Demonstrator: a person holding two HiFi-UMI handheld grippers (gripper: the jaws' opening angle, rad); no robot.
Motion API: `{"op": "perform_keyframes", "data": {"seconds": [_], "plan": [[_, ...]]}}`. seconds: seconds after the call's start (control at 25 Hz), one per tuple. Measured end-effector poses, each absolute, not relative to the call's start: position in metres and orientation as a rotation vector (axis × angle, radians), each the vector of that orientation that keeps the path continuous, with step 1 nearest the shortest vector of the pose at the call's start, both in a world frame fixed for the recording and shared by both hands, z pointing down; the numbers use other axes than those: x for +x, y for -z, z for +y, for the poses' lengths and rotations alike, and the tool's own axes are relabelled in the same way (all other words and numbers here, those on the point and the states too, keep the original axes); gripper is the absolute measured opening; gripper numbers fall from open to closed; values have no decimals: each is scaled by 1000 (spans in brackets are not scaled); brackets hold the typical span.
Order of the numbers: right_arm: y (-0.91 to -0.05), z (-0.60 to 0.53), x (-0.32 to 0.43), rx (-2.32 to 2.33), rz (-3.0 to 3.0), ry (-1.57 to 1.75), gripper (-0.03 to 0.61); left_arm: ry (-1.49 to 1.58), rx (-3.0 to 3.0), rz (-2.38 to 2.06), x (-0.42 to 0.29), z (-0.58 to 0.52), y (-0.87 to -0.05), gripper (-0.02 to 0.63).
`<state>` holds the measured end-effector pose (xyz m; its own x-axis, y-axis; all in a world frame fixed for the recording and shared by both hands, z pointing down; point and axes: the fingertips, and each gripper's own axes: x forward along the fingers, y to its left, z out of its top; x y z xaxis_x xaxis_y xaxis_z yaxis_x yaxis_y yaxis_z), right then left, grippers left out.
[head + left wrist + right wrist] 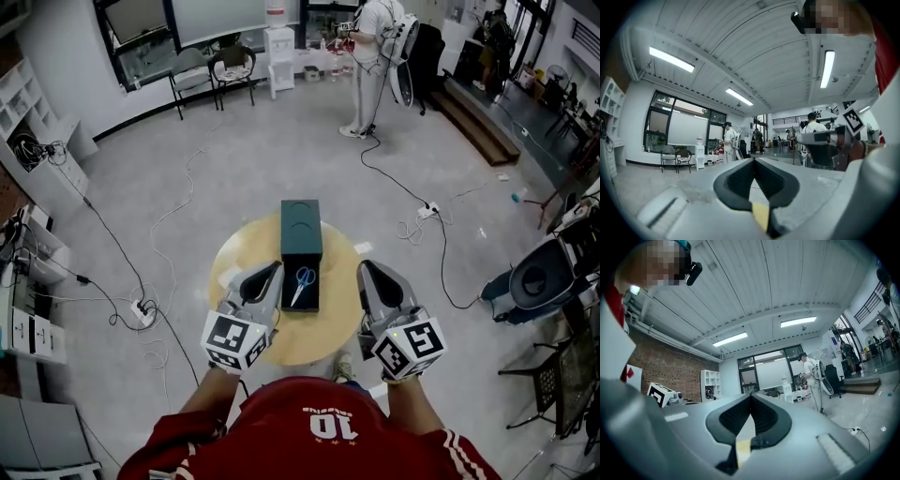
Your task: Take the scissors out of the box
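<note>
- Box (301,230): centre of frame, on the desk (234,267).
- Scissors (304,281): inside the box, in its lower part.
- Left gripper (276,267): just left of the box.
- Right gripper (364,266): right of the box, apart from it.

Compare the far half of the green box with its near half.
The far half shows a closed green top with a curved mark; the near half is open and dark inside. The far half carries nothing visible; the near half holds the blue-handled scissors. Both match in width, lie in line and rest on the round table.
</note>
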<state>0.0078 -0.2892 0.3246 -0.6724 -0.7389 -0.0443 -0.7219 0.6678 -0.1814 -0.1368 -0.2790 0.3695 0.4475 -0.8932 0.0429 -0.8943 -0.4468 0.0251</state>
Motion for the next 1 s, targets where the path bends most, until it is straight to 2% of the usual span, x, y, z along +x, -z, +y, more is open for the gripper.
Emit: {"op": "perform_keyframes", "data": {"seconds": [0.16, 0.44, 0.52, 1.0], "plan": [[-321, -303, 10, -1181, 2771, 222, 0, -74, 2640, -1670, -135, -291, -367, 9], [-319, -318, 15, -1158, 2778, 215, 0, -133, 2675, -1597, -125, -309, -375, 154], [-321, -322, 16, -1159, 2781, 227, 0, -169, 2672, -1572, -123, -316, -383, 170], [-345, -351, 34, -1195, 2792, 296, 0, -427, 2499, -1470, -120, -373, -494, 173]]}}
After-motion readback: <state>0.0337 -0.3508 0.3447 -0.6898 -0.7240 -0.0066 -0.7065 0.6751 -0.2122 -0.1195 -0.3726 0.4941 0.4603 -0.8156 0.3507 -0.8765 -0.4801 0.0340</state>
